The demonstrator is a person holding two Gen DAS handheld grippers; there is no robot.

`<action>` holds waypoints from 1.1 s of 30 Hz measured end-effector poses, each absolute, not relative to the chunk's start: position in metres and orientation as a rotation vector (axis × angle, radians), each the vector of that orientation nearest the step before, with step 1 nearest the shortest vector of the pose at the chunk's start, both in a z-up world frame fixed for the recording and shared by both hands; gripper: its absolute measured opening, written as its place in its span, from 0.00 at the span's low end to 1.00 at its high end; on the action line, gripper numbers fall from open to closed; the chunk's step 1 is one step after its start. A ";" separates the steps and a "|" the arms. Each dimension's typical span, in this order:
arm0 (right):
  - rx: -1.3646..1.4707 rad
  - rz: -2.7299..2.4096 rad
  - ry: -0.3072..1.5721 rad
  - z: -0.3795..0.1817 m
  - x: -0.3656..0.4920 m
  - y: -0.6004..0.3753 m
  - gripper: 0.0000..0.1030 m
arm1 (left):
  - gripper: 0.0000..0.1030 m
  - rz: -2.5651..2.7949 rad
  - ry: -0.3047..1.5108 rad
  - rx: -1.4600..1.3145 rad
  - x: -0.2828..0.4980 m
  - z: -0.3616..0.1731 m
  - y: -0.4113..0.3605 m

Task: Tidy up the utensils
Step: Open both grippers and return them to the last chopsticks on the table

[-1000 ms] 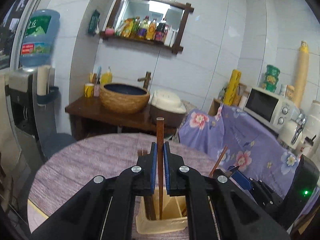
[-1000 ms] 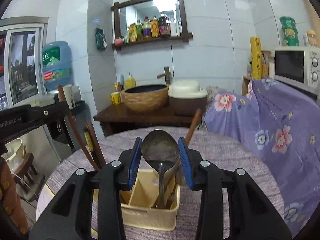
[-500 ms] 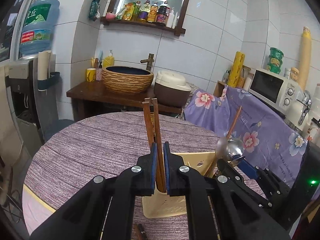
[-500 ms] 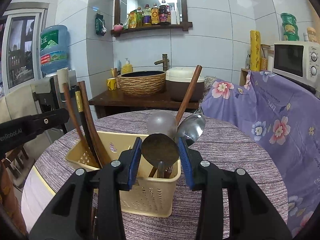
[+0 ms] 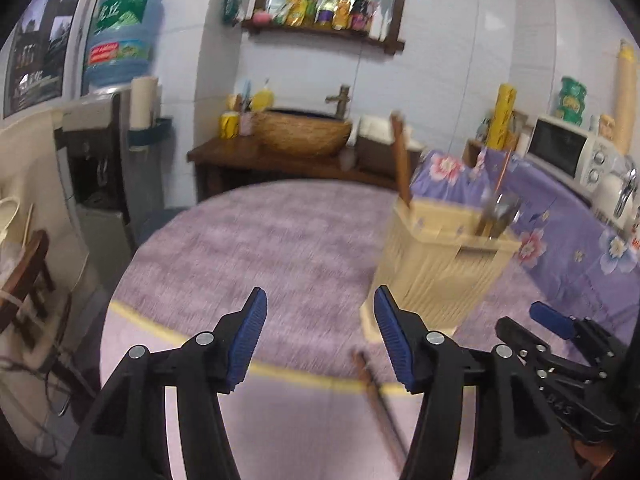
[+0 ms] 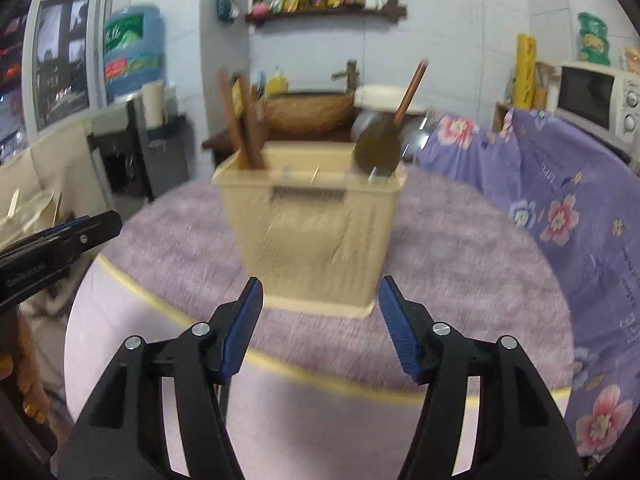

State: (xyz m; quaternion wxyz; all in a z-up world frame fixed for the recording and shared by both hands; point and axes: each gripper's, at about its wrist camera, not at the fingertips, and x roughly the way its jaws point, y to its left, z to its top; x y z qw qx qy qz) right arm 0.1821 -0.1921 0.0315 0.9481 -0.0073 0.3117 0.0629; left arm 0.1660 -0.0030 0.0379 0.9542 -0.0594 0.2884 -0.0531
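Both my grippers hang wide open and empty: the left gripper [image 5: 316,340] near the caddy's [image 6: 312,224] left corner, the right gripper [image 6: 320,326] just in front of its long wall. Chopsticks [image 6: 244,128] stand at the caddy's left end, spoons [image 6: 378,148] at its right. One chopstick [image 5: 378,392] lies on the table [image 5: 260,248] in front of the caddy, near the table edge. I judge that is next: a low pinch without nudging it off. Left of the caddy there is open room.
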 end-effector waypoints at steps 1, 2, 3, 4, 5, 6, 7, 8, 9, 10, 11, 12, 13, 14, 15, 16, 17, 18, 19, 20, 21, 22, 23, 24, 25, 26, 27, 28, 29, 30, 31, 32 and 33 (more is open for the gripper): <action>-0.013 0.146 0.666 0.022 0.177 -0.186 0.59 | 0.54 -0.088 0.607 -0.120 0.162 0.030 0.001; -0.010 0.163 0.698 0.013 0.174 -0.180 0.59 | 0.54 -0.076 0.636 -0.127 0.155 0.018 0.006; -0.006 0.174 0.728 0.003 0.170 -0.174 0.59 | 0.54 -0.077 0.655 -0.134 0.151 0.010 0.009; -0.005 0.188 0.760 -0.008 0.166 -0.167 0.56 | 0.54 -0.079 0.675 -0.140 0.147 0.003 0.011; -0.007 0.207 0.788 -0.017 0.162 -0.160 0.51 | 0.54 -0.078 0.695 -0.146 0.142 -0.004 0.014; -0.007 0.218 0.815 -0.026 0.160 -0.155 0.50 | 0.54 -0.076 0.709 -0.152 0.138 -0.010 0.017; -0.008 0.220 0.833 -0.032 0.157 -0.151 0.49 | 0.54 -0.072 0.717 -0.154 0.134 -0.014 0.019; -0.009 0.216 0.849 -0.039 0.155 -0.149 0.46 | 0.54 -0.068 0.723 -0.154 0.131 -0.018 0.021; -0.007 0.208 0.862 -0.044 0.154 -0.148 0.45 | 0.54 -0.067 0.727 -0.154 0.127 -0.020 0.023; -0.002 0.202 0.871 -0.047 0.152 -0.148 0.44 | 0.54 -0.066 0.730 -0.157 0.125 -0.021 0.024; 0.004 0.200 0.880 -0.049 0.150 -0.148 0.43 | 0.54 -0.066 0.729 -0.161 0.122 -0.022 0.026; 0.007 0.202 0.889 -0.052 0.149 -0.147 0.43 | 0.54 -0.066 0.724 -0.164 0.120 -0.022 0.028; 0.011 0.210 0.896 -0.054 0.147 -0.146 0.43 | 0.54 -0.066 0.720 -0.164 0.117 -0.022 0.029; 0.010 0.215 0.900 -0.055 0.146 -0.147 0.43 | 0.54 -0.068 0.719 -0.164 0.116 -0.022 0.030; 0.003 0.217 0.905 -0.056 0.145 -0.146 0.42 | 0.54 -0.070 0.720 -0.167 0.115 -0.022 0.030; -0.010 0.214 0.908 -0.057 0.144 -0.144 0.41 | 0.54 -0.072 0.721 -0.171 0.115 -0.022 0.030; -0.017 0.210 0.903 -0.057 0.144 -0.143 0.41 | 0.54 -0.074 0.722 -0.174 0.115 -0.022 0.030; -0.025 0.197 0.903 -0.057 0.144 -0.144 0.40 | 0.54 -0.076 0.723 -0.174 0.115 -0.023 0.030; -0.022 0.192 0.905 -0.057 0.144 -0.145 0.39 | 0.54 -0.077 0.725 -0.174 0.115 -0.024 0.029; -0.017 0.193 0.907 -0.056 0.144 -0.146 0.39 | 0.54 -0.080 0.728 -0.174 0.114 -0.024 0.029; -0.015 0.191 0.908 -0.056 0.144 -0.147 0.39 | 0.54 -0.082 0.730 -0.173 0.114 -0.026 0.028; -0.018 0.188 0.909 -0.056 0.144 -0.147 0.39 | 0.54 -0.083 0.733 -0.172 0.113 -0.027 0.028; -0.020 0.189 0.910 -0.056 0.144 -0.146 0.39 | 0.54 -0.084 0.736 -0.171 0.113 -0.028 0.027; -0.021 0.193 0.915 -0.056 0.145 -0.145 0.39 | 0.54 -0.085 0.739 -0.171 0.113 -0.029 0.027; -0.034 0.190 0.917 -0.057 0.146 -0.142 0.39 | 0.54 -0.087 0.744 -0.173 0.114 -0.030 0.026; -0.050 0.187 0.921 -0.058 0.148 -0.139 0.39 | 0.54 -0.091 0.751 -0.176 0.114 -0.031 0.025; -0.077 0.178 0.915 -0.059 0.149 -0.134 0.39 | 0.54 -0.096 0.755 -0.181 0.115 -0.032 0.025; -0.088 0.173 0.907 -0.059 0.150 -0.132 0.38 | 0.54 -0.098 0.757 -0.183 0.115 -0.032 0.024; -0.083 0.170 0.907 -0.058 0.152 -0.132 0.36 | 0.54 -0.098 0.757 -0.183 0.115 -0.033 0.023; -0.075 0.168 0.911 -0.058 0.154 -0.131 0.35 | 0.54 -0.097 0.758 -0.180 0.115 -0.033 0.023; -0.078 0.165 0.910 -0.058 0.155 -0.130 0.29 | 0.54 -0.095 0.759 -0.177 0.116 -0.033 0.023; -0.082 0.167 0.906 -0.058 0.156 -0.129 0.22 | 0.54 -0.093 0.760 -0.178 0.116 -0.033 0.023; -0.082 0.166 0.903 -0.057 0.157 -0.130 0.17 | 0.54 -0.092 0.761 -0.182 0.116 -0.033 0.023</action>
